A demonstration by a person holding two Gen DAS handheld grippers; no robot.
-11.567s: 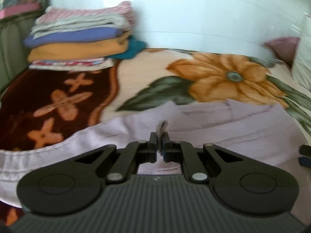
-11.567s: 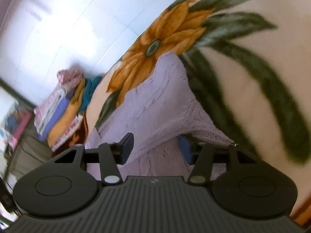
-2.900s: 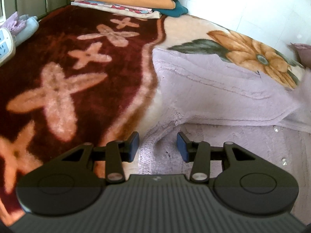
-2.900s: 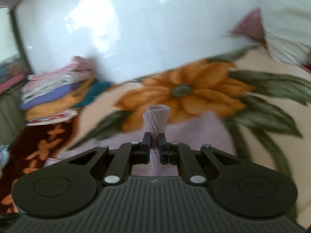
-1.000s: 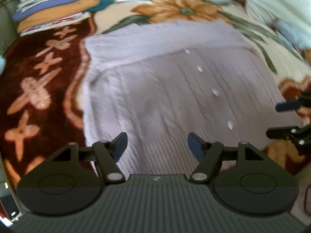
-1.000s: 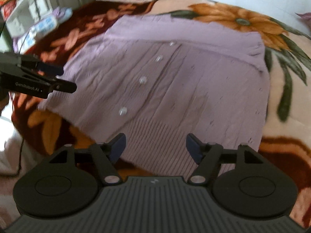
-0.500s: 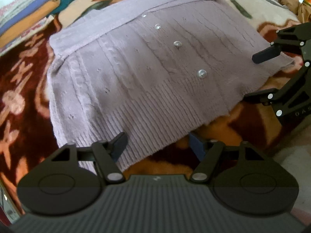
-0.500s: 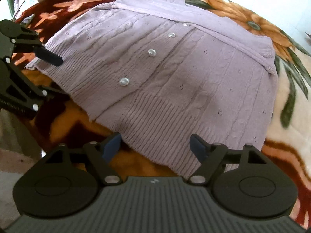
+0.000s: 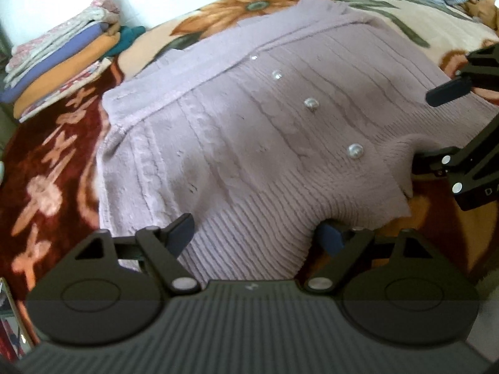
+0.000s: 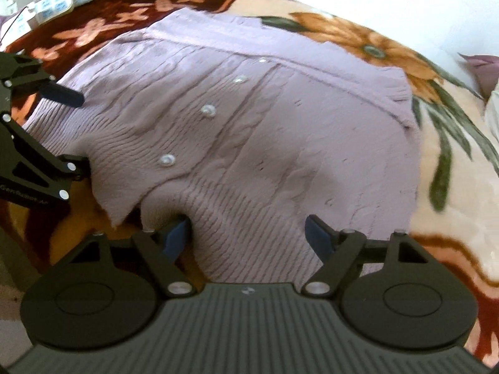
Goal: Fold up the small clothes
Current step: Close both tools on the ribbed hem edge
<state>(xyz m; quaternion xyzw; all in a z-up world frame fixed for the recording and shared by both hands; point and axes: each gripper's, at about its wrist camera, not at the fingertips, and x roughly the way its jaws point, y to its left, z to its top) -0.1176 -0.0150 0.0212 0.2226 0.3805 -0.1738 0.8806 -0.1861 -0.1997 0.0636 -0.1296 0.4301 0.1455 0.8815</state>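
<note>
A lilac cable-knit cardigan with pearly round buttons (image 9: 255, 143) lies spread flat on the bed, on a plush blanket with orange flowers and a maroon border (image 9: 53, 168), its ribbed hem toward us and its sleeves already turned in across the top. Both tools have come in at that hem. The left hand-held gripper (image 9: 259, 237) has 1 finger above the ribbing and the other slipped under it; its jaws are opening and wide, with the hem between them but not pinched. The right hand-held gripper (image 10: 248, 233) is the same on the other half of the hem: jaws wide, 1 finger tucked under a lifted bit of ribbing, cloth between them, nothing clamped as far as I can see.

To my eye this is the start of the bottom-to-top fold. Next, I'd judge, both need to close firmly on the ribbed edge, roughly level with each other, then lift and carry the hem up toward the collar so the halves land square. The knit looks soft and stretchy, so an uneven pull would likely skew the button line.

A stack of 4 or so folded garments (image 9: 59, 53) waits by the far wall.
</note>
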